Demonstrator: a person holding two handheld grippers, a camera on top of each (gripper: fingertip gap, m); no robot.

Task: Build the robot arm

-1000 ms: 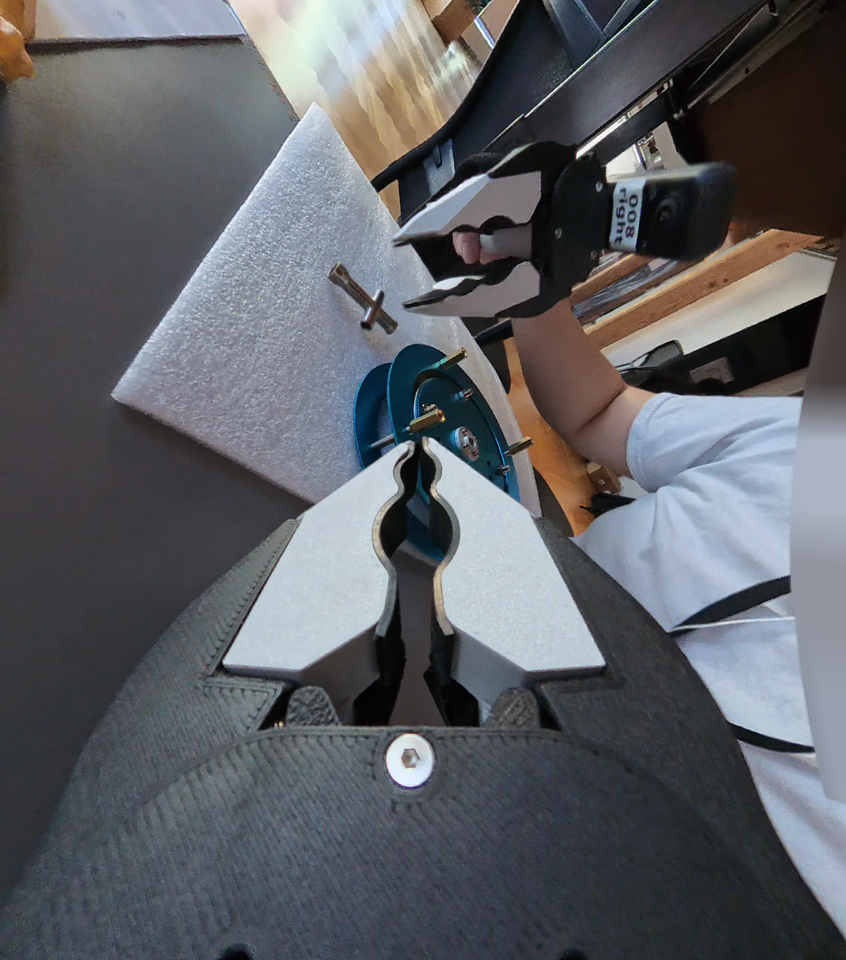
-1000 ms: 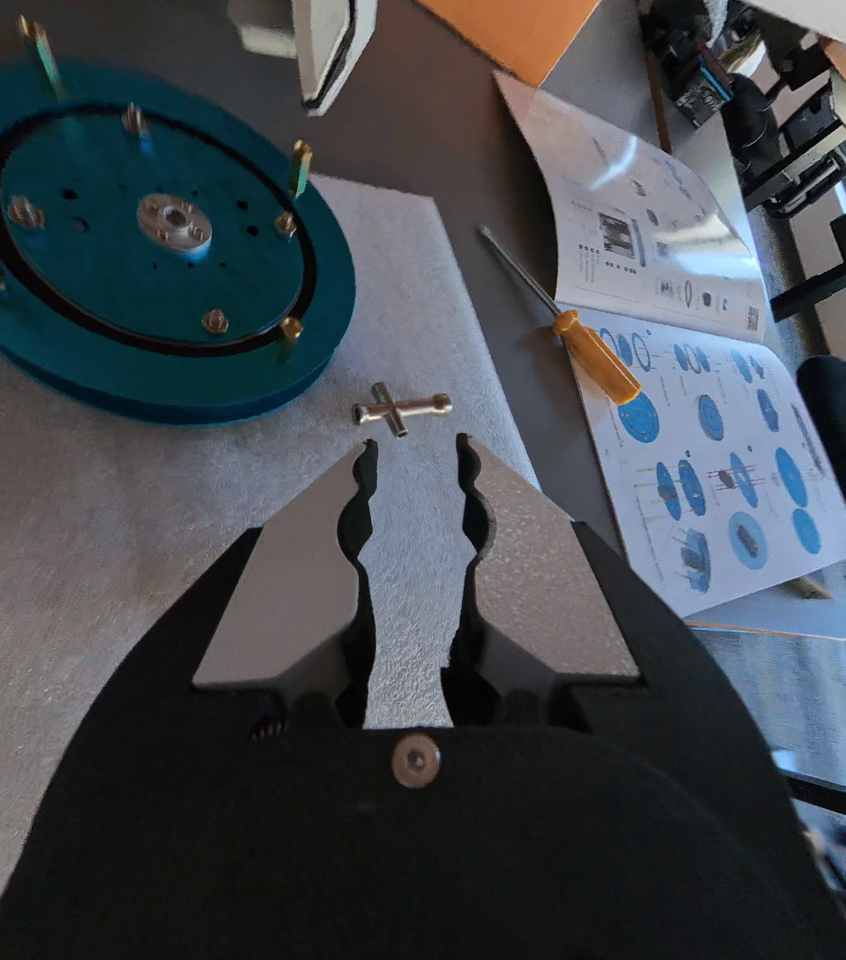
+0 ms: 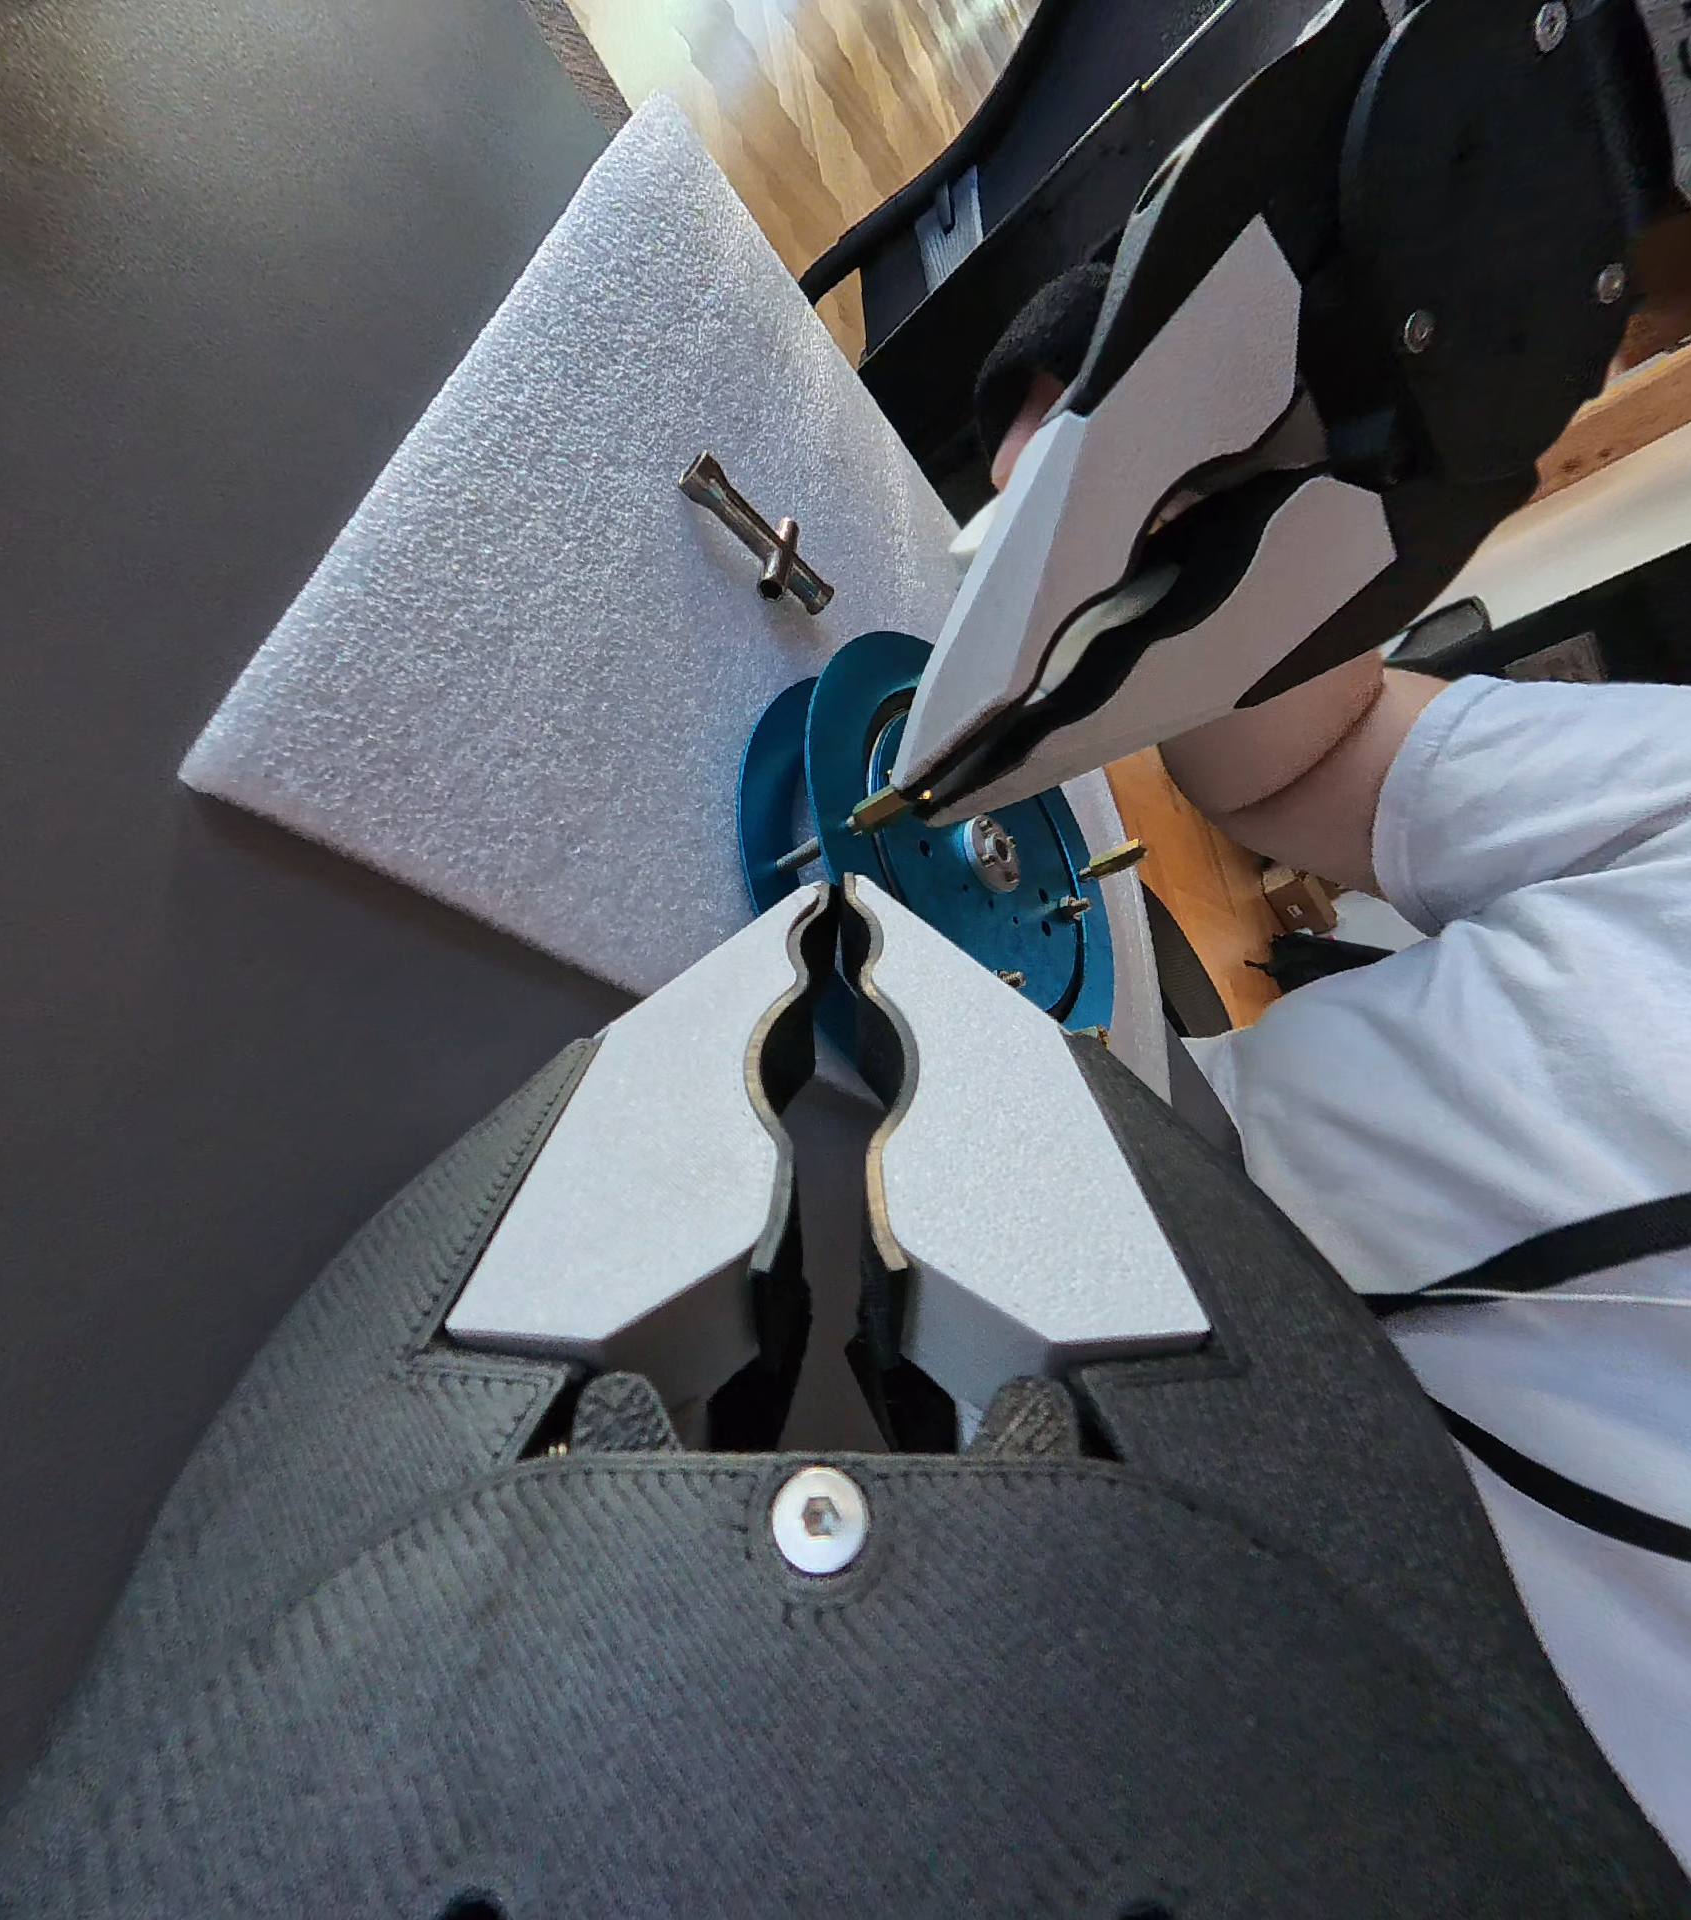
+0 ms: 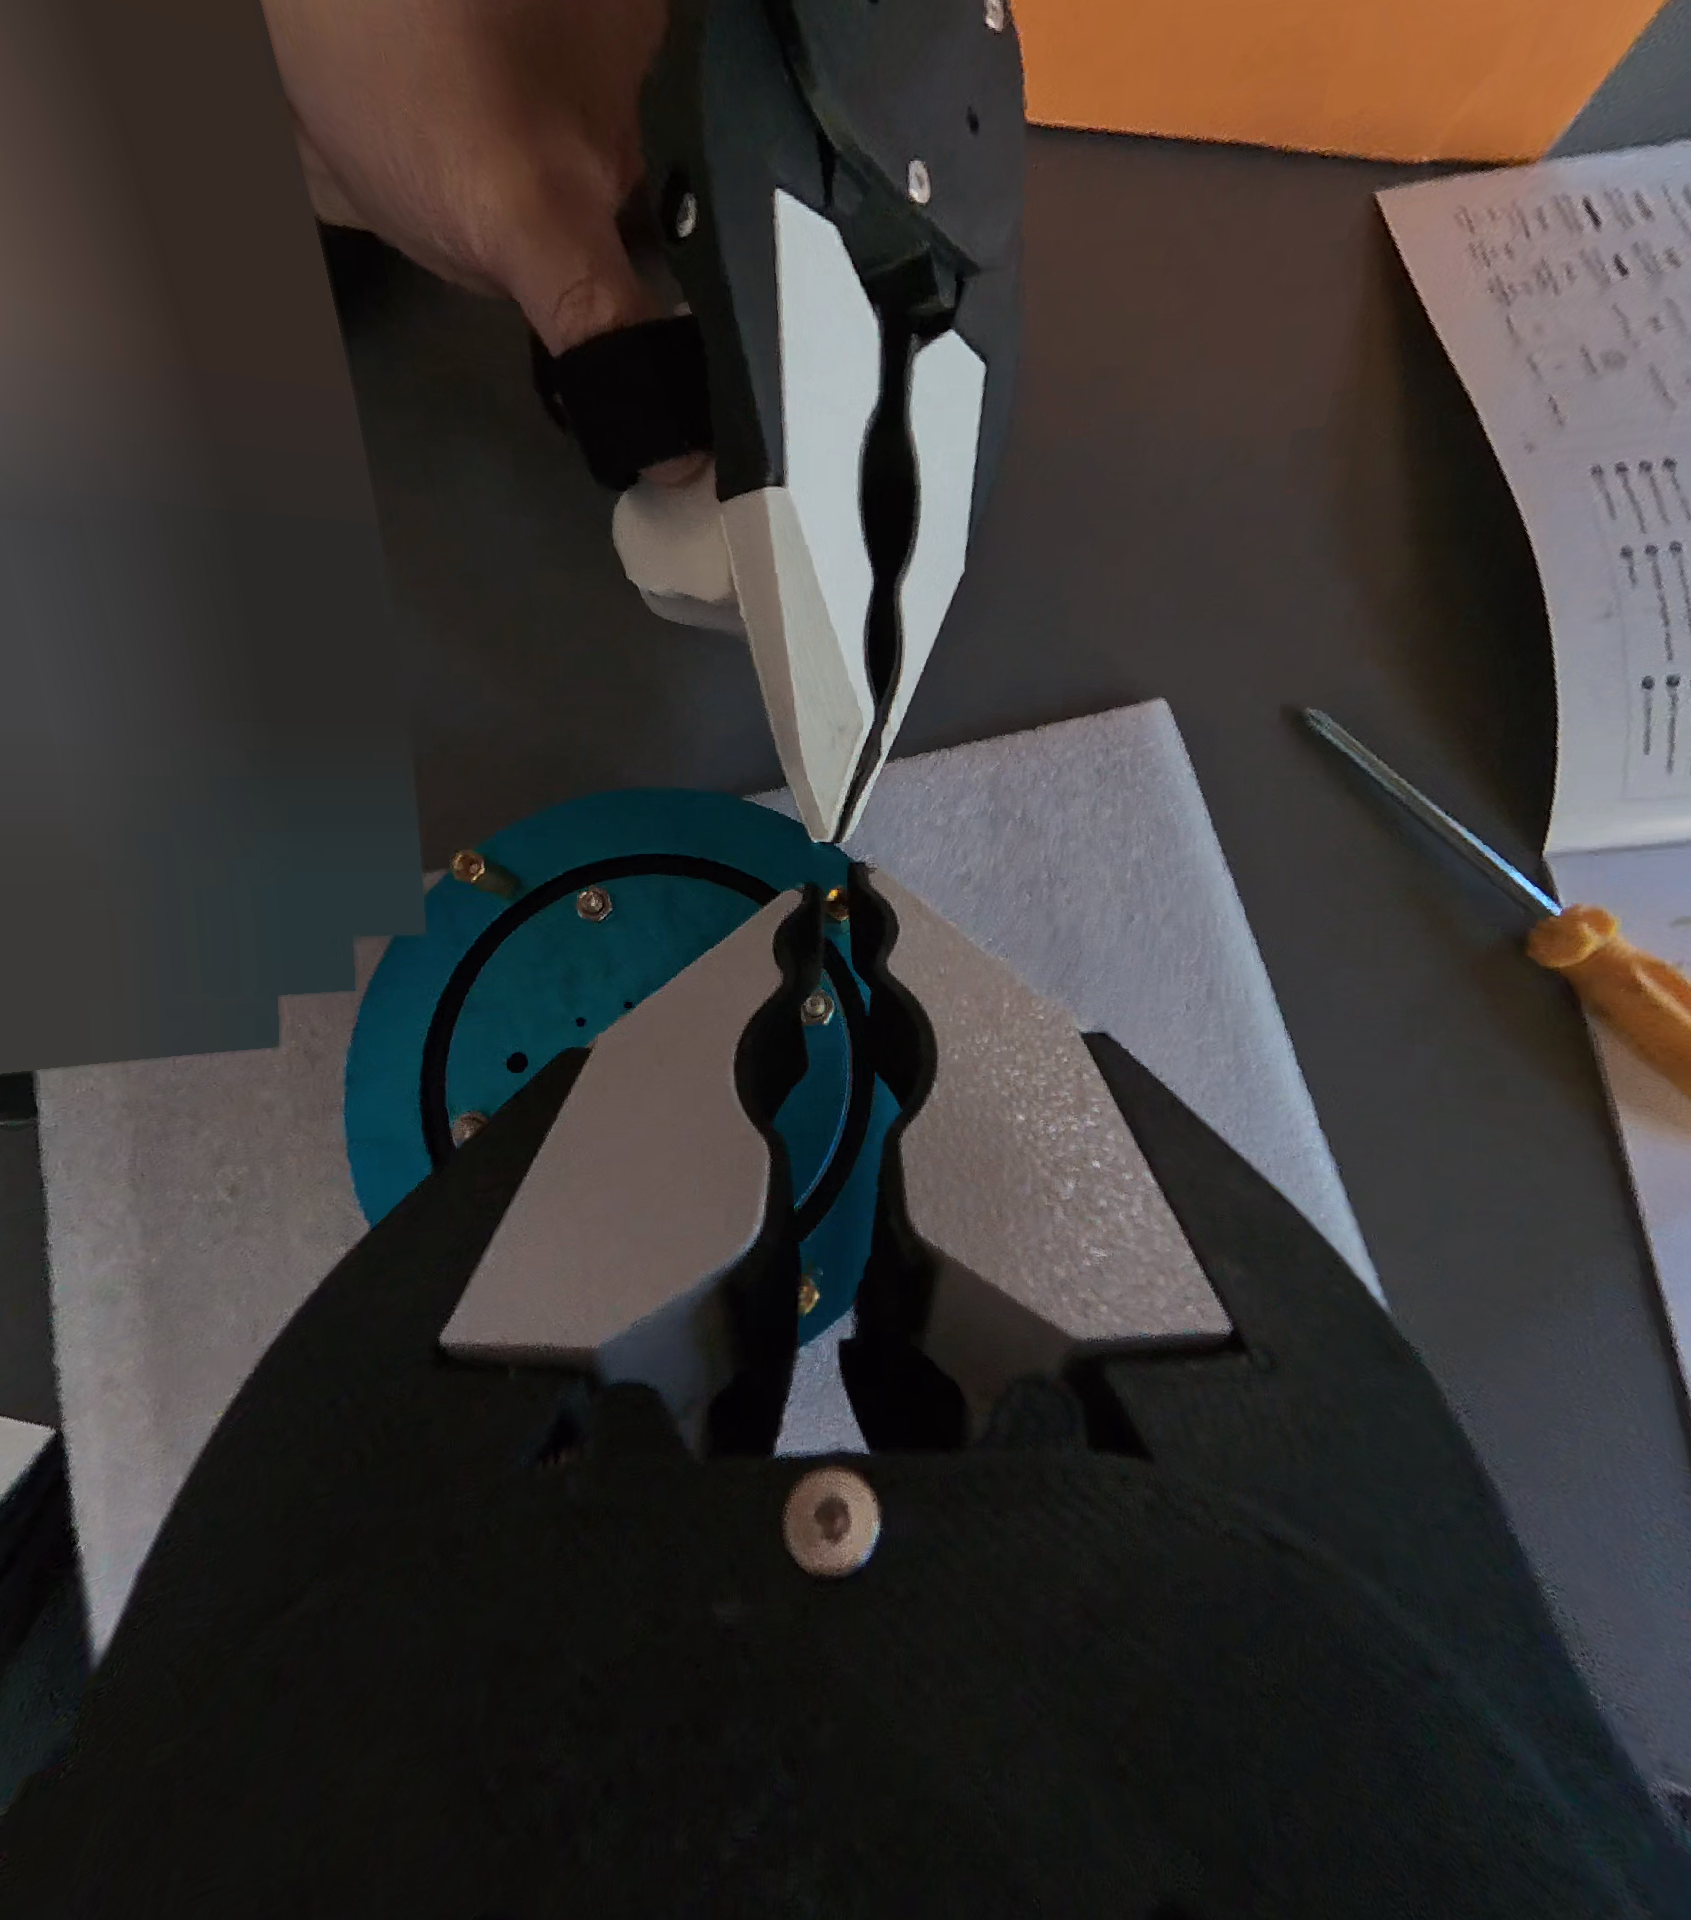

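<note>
Blue disc assembly (image 3: 986,914) lies flat on the white foam sheet (image 3: 529,623), mid-frame, brass standoffs pointing up off its face. Left gripper (image 3: 839,896) pinched on the disc's rim. Right gripper (image 3: 908,798) clenched on one brass standoff (image 3: 877,810) near the rim. Only the left wrist view shows the cross wrench (image 3: 758,535), beyond on the foam. Only the right wrist view shows the yellow-handled screwdriver (image 4: 1589,966) and open manual (image 4: 1672,499), right edge.

Workshop bench: screwdriver (image 4: 1599,966), assembly manual (image 4: 1651,436), foam mat (image 3: 529,582)
</note>
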